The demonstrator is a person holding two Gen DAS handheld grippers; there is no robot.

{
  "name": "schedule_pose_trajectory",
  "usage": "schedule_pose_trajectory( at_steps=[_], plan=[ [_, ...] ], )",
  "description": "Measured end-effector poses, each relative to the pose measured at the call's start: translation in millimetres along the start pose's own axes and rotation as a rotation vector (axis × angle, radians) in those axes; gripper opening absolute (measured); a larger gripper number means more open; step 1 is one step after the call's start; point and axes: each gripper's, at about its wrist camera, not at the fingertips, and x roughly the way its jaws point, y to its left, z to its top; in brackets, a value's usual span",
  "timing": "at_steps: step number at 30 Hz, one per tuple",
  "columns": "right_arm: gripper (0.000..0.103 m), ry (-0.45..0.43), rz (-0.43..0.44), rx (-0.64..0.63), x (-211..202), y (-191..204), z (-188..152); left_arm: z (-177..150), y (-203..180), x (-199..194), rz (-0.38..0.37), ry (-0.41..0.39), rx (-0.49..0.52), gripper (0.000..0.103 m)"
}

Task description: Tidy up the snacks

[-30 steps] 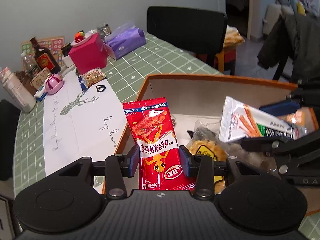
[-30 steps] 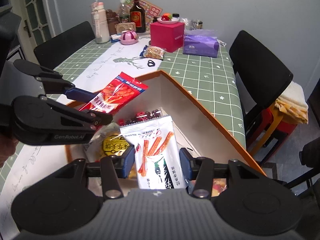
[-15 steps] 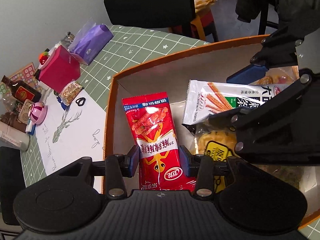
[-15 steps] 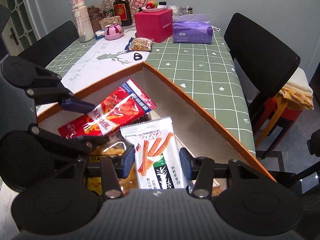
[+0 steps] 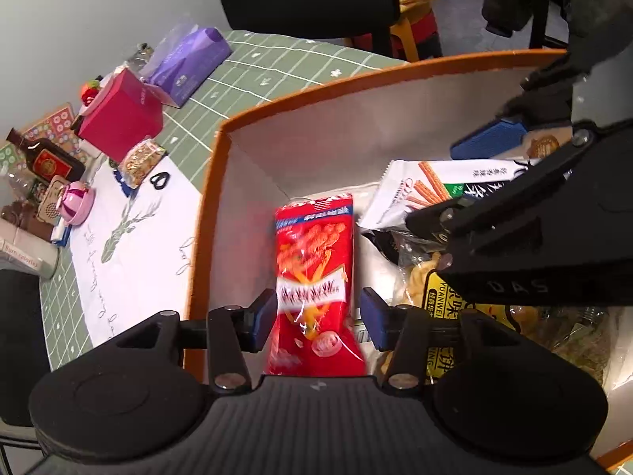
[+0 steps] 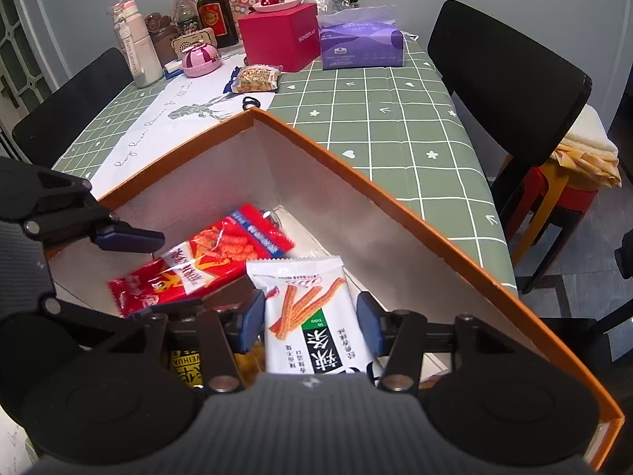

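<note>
The table (image 6: pixel 387 118) is the biggest thing here, with a green checked cloth and a white runner (image 6: pixel 166 126) along it. On top of it sits the orange-edged cardboard box (image 6: pixel 395 198) with white inner walls, and that's where both snack packs are.

The left gripper (image 5: pixel 314 322) is down inside the box. Its jaws have just been opening, and the red snack pack (image 5: pixel 314 261) lies between them, blurry in this shot. The right pad stands clear of the pack; the left one looks right at its edge, so the grip seems let go. From the right wrist camera the red pack rests at about 9 o'clock on the box floor, tilted.

The right gripper (image 6: pixel 310 318) is also in the box. Its jaws have just been opening too, with the white stick-snack pack (image 6: pixel 312 316) between them and small gaps showing on both sides, so it's no longer squeezed. That pack lies over a yellow-labelled bag (image 5: pixel 443 297).

Up at 12 o'clock on the table: a pink-red box (image 6: pixel 281 35), a purple tissue pack (image 6: pixel 360 43), a dark bottle (image 6: pixel 213 12), a white bottle (image 6: pixel 136 51) and a small peanut snack bag (image 6: pixel 255 78).
</note>
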Motion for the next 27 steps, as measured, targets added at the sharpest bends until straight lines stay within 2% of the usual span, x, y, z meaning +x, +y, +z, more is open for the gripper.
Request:
schedule_pose_trajectory(
  at_steps=[2,9,12,16,20,22,25,27],
  plan=[
    [0.052,-0.003,-0.001,-0.001,-3.1,-0.5,0.0,0.5,3.2,-5.6,0.008,-0.007,-0.011,0.064],
    [0.052,-0.036,-0.011,0.005,-28.8,-2.6,2.5,0.4,18.2,-35.8,-0.020,-0.060,-0.108,0.065],
    [0.052,-0.059,-0.005,0.012,-46.7,-2.5,3.5,0.7,23.6,-51.6,-0.022,-0.083,-0.171,0.073],
    [0.053,-0.102,0.001,0.038,-75.9,-2.5,2.8,-1.5,30.0,-76.0,-0.028,-0.121,-0.288,0.074],
    [0.056,-0.148,-0.013,0.062,-109.8,-0.9,-4.0,-10.1,32.4,-104.6,-0.058,-0.176,-0.419,0.078],
    [0.061,-0.175,-0.016,0.080,-126.7,-0.4,-10.1,-17.2,31.4,-120.1,-0.060,-0.212,-0.470,0.080],
    [0.066,-0.217,-0.003,0.104,-151.2,0.6,-22.2,-29.3,25.8,-141.6,-0.040,-0.272,-0.523,0.088],
    [0.068,-0.249,-0.003,0.113,-165.5,3.7,-32.5,-37.0,20.0,-153.4,-0.031,-0.306,-0.540,0.090]
  ],
)
